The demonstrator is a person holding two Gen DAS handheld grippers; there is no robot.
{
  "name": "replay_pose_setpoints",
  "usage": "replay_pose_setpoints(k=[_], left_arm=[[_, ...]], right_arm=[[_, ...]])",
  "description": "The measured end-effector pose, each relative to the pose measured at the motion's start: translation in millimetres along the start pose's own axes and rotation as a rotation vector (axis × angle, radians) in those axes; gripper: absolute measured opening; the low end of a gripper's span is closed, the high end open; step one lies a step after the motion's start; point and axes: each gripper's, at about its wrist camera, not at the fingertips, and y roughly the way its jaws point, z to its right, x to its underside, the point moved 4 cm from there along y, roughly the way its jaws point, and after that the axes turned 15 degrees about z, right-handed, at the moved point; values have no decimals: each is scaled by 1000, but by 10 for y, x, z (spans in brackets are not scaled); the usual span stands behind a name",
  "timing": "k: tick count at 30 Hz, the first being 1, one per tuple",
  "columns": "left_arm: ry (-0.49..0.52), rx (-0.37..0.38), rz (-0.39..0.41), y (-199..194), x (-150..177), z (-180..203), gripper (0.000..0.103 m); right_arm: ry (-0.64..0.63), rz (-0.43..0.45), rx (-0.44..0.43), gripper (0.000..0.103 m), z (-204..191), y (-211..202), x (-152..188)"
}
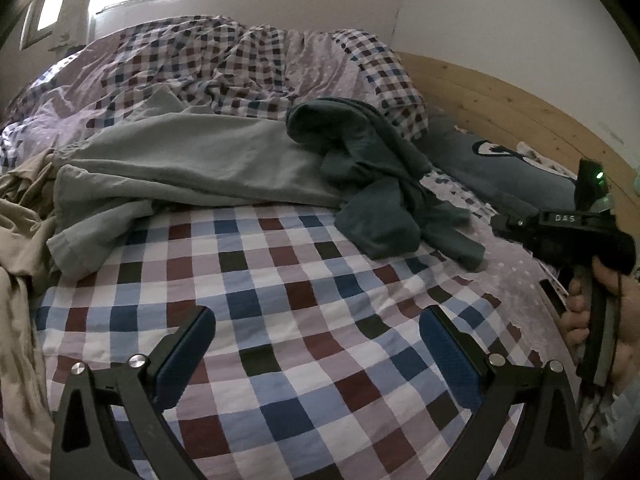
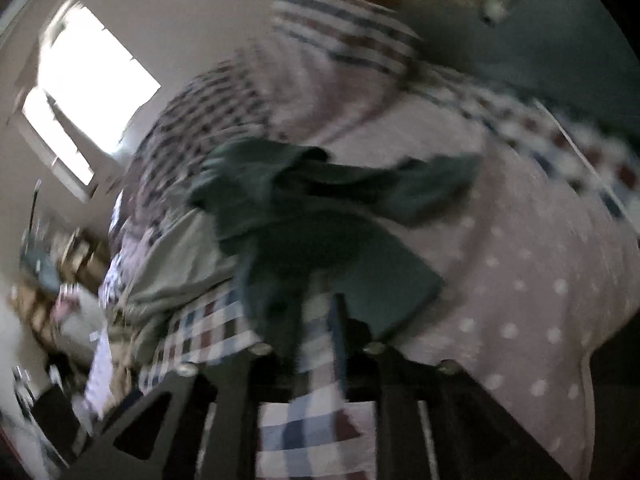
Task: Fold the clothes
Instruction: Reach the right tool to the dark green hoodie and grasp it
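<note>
Two garments lie crumpled on the bed's checked cover (image 1: pixel 280 280), both unfolded: a dark teal top (image 1: pixel 372 184) near the wooden headboard (image 1: pixel 500 108) and a pale green one (image 1: pixel 188 156) just beside it, touching. The left gripper (image 1: pixel 318 354) hovers over bare cover, its fingers wide apart and empty. The right gripper (image 2: pixel 316 320) is blurred; its fingers look partly apart with a fold of the teal top hanging between them, though whether they pinch it I cannot tell. Picking up is the step in hand; next comes lifting the top clear and spreading it flat.
</note>
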Motion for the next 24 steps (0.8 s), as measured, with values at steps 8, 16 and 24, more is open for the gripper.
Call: replay_pose_setpoints(k=[8,16,24], left_arm=[[-22,10,9,3,2,-14,103],[-25,31,18,-7,9,-29,103],[-20,66,37,-102,-11,-61,103]], right_arm=[[147,-36,84,56,396,162,-25],[141,-53,163,56,437,370,23],[1,-29,233,2,362,501,81]])
